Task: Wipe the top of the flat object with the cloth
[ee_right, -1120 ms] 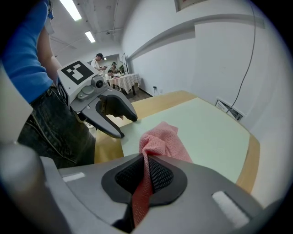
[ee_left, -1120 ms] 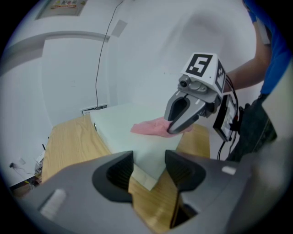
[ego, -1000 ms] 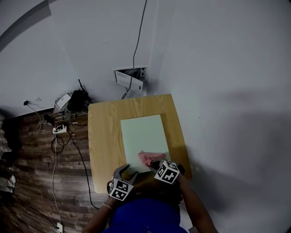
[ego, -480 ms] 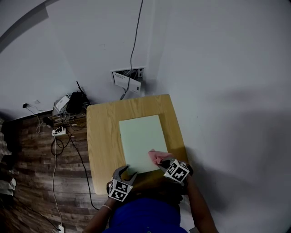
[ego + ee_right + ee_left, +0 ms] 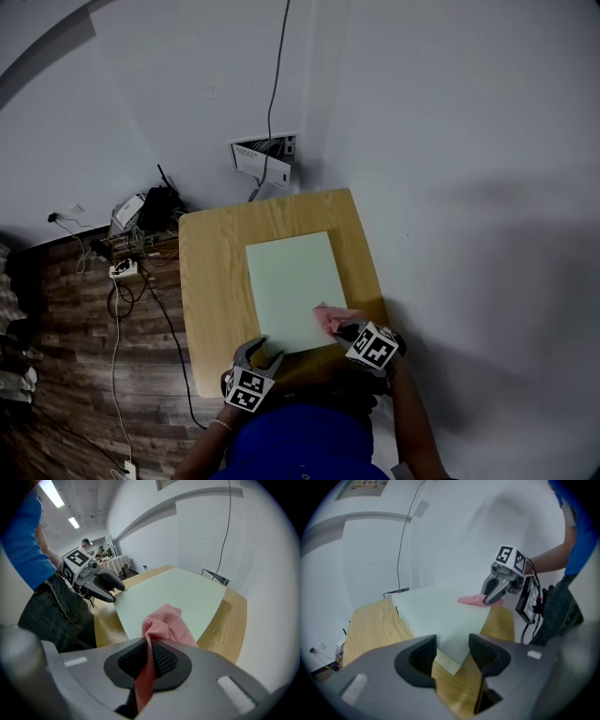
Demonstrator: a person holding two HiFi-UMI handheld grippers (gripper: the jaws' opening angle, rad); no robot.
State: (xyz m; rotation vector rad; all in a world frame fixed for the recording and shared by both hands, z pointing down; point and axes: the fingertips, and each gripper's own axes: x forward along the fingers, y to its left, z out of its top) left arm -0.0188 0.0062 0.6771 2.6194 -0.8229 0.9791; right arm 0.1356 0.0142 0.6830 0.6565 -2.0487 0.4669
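Note:
A pale green flat board (image 5: 291, 277) lies on a small wooden table (image 5: 214, 281). My right gripper (image 5: 152, 656) is shut on a pink cloth (image 5: 164, 623), which rests on the board's near right corner (image 5: 330, 319). The left gripper view shows the cloth (image 5: 469, 600) under the right gripper (image 5: 491, 597). My left gripper (image 5: 452, 656) is open, its jaws either side of the board's near left corner (image 5: 447, 660). In the head view it sits at the table's near edge (image 5: 261, 356).
A wall box with a hanging cable (image 5: 265, 159) is behind the table. Power strips and tangled cables (image 5: 131, 239) lie on the wooden floor to the left. A white wall runs along the table's right side. The person's body is close behind both grippers.
My right gripper has slid the pink cloth to the right along the board's near edge, to its right corner. The left gripper has stayed put.

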